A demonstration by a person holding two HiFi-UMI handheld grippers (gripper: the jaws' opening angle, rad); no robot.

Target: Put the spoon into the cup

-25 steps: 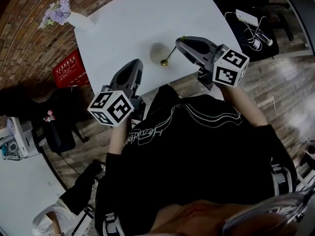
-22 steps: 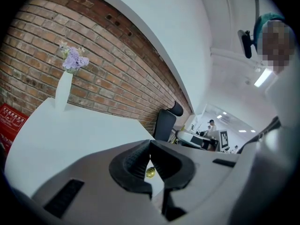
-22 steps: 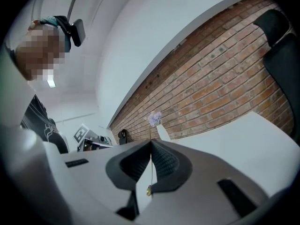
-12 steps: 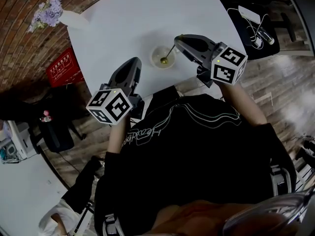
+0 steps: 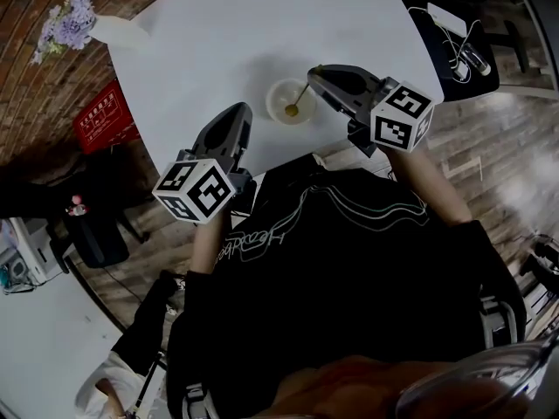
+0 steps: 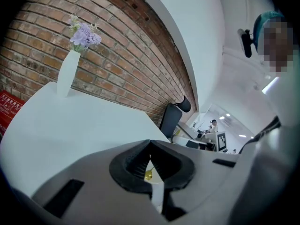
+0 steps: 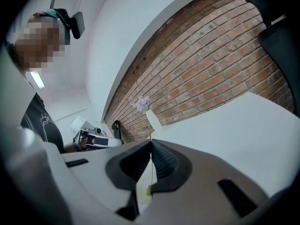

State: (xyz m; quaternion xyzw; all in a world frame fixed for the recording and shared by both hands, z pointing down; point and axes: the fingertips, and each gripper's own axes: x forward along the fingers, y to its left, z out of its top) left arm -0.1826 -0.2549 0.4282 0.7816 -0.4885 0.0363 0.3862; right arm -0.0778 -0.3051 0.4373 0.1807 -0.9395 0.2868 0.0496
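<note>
- The white tabletop [image 5: 262, 24] fills the upper half of the head view. Its near edge is partly covered by both grippers and by the person's black top [image 5: 349, 260].
- That black top takes up most of the lower half and hides whatever lies beneath it.
- The left gripper [image 5: 238, 116] hangs over the near edge of the tabletop, apart from the cup. In its own view we see its jaws pressed together at the tips with nothing held. Through the small gap behind the tips we can only glimpse a sliver of white and a speck of gold.
- The right gripper [image 5: 314, 72] sits just beside the cup, on its right. In its own view the jaws are closed on a thin straight rod, which we take for the spoon's handle. Only that fine line and a yellowish bit low in the gap can be seen there.
- A white vase [image 5: 122, 31] with purple flowers [image 5: 65, 23] stands at the far left corner of the tabletop, well apart from the cup.
- The cup [image 5: 272, 94] stands upright near the tabletop's front edge, between the two grippers.
- The spoon [image 5: 300, 97] leans in the cup, bowl down inside it and handle slanting up toward the right gripper's tips. From the head view the contact point is too small to make out.
</note>
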